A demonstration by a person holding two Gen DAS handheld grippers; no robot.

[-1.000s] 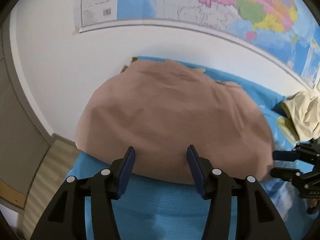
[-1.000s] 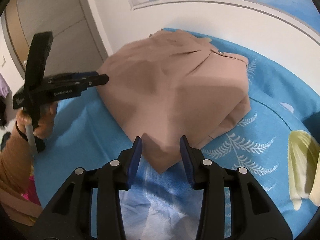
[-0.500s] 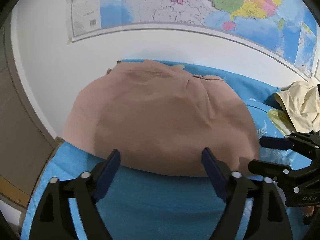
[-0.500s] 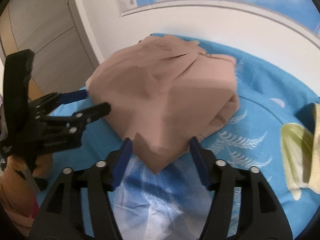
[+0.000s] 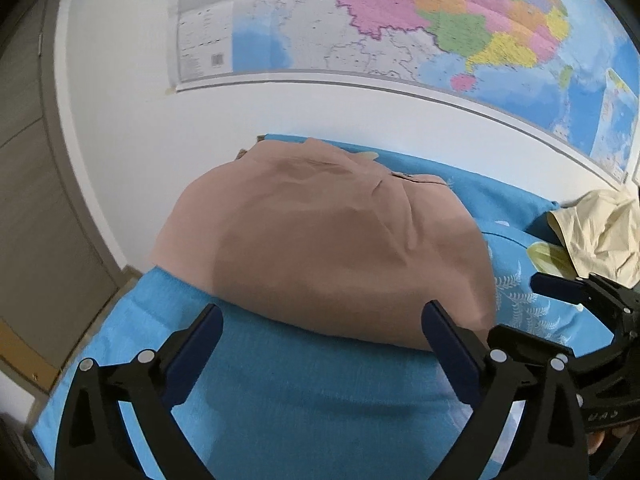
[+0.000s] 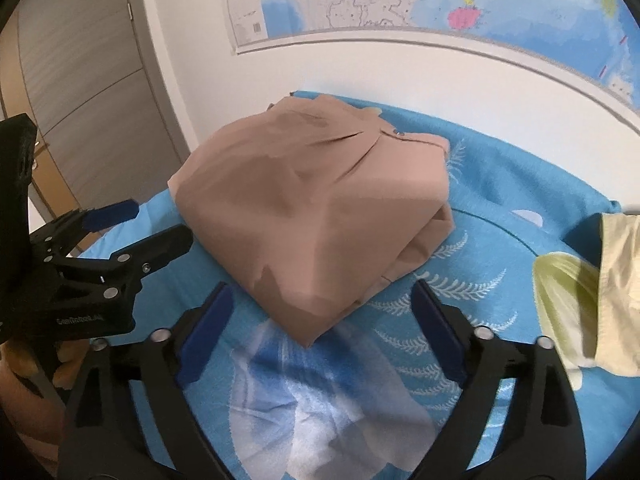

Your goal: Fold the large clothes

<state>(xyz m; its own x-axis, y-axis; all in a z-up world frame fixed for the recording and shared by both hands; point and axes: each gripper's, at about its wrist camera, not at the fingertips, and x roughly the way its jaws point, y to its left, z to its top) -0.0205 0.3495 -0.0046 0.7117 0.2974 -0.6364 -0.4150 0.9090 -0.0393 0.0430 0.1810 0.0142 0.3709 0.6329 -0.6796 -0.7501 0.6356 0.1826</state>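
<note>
A folded tan garment (image 5: 328, 240) (image 6: 320, 208) lies on the blue patterned bedsheet (image 5: 320, 392) (image 6: 500, 184). My left gripper (image 5: 324, 332) hovers just short of its near edge, jaws opening wide, nothing between the pads. My right gripper (image 6: 320, 312) stands over the garment's near corner, which lies between its spread fingers untouched; its jaws are opening too. In the right wrist view the left gripper (image 6: 132, 228) shows at the left, held by a hand. The right gripper (image 5: 560, 312) appears at the right edge of the left wrist view.
A pale yellow garment (image 5: 600, 232) (image 6: 616, 288) lies crumpled on the sheet to the right. A white wall with a large map (image 5: 400, 20) backs the bed. A grey-brown door (image 6: 80, 80) and wooden floor lie off the left edge of the bed.
Both grippers have opened wide and let go of the tan garment's near edge. The left gripper has drawn back from it; the garment now lies flat and folded.
</note>
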